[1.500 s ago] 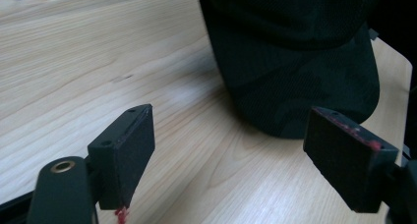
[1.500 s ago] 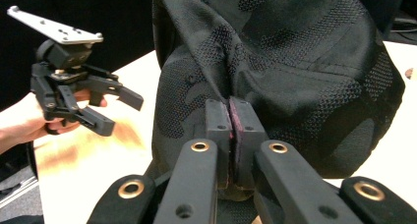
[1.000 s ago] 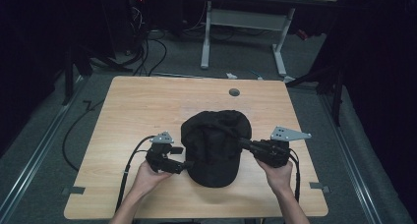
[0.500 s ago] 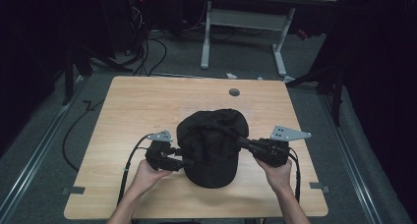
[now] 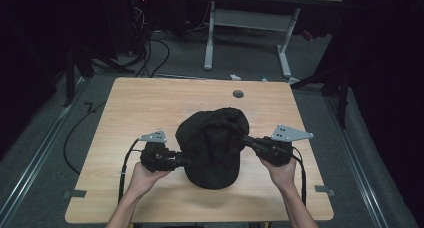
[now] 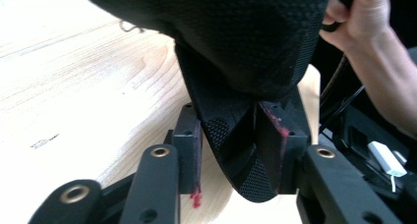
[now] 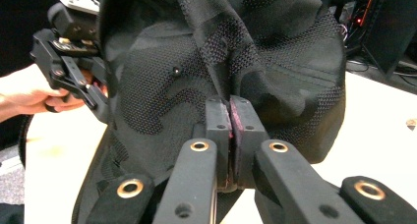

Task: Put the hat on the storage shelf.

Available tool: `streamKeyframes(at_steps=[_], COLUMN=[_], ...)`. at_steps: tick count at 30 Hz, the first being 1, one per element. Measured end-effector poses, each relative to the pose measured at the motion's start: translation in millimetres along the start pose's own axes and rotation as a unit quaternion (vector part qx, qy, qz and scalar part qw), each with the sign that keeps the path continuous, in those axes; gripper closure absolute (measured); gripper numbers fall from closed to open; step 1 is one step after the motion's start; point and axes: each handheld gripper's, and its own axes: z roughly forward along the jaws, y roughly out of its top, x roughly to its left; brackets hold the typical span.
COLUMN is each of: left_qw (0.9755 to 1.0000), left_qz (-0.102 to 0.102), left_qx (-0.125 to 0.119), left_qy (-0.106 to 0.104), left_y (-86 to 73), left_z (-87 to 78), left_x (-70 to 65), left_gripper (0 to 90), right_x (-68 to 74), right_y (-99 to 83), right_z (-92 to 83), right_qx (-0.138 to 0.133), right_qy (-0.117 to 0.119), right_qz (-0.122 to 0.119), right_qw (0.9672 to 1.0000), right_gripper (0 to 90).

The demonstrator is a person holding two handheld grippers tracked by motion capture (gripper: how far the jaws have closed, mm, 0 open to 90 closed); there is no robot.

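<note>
Dim room, grey floor w/ black cables. Light wood table, round hole nr far edge. White-legged desk behind.

We note a black mesh-knit cap, crown up and rumpled, near the front centre of the wooden worktop. Its brim points toward the person. The left edge is raised off the wood; each side edge is pinched between jaws, the left fold only loosely.
</note>
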Motion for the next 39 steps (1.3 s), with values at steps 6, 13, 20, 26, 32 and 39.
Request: streamKeyframes(at_steps=[6, 13, 20, 26, 32, 39], left_qw=[0.9998, 0.9990, 0.9969, 0.9963, 0.9960, 0.9964], left_qz=[-0.002, 0.007, 0.017, 0.027, 0.031, 0.028], left_qx=[-0.006, 0.002, -0.008, -0.026, -0.046, -0.069], left_qy=[-0.017, -0.045, -0.077, -0.077, -0.070, -0.042], left_y=[-0.2, 0.0, -0.4, -0.5, -0.9, -0.7], left_z=[-7.0, -12.9, -16.5, -20.3, -26.8, -35.4], left_x=[-2.3, -11.0, -19.3, -24.2, -25.8, -24.0], left_gripper=[73.2, 80.2, 86.3, 86.7, 86.9, 86.8], right_x=[-1.3, -4.2, -8.1, -12.0, -20.9, -23.0], right_y=[4.0, 7.7, 8.7, 7.2, 3.2, -17.3], right_z=[4.9, 11.9, 19.9, 20.6, 14.3, 0.6], right_qx=[0.004, -0.002, -0.002, -0.006, -0.016, 0.018], right_qy=[-0.006, -0.011, -0.006, -0.003, -0.011, -0.055], right_qz=[-0.009, -0.011, -0.005, 0.016, 0.057, 0.064], right_qw=[0.9999, 0.9999, 1.0000, 0.9999, 0.9982, 0.9963], right_gripper=[87.5, 86.5, 84.5, 75.7, 48.6, 41.5])
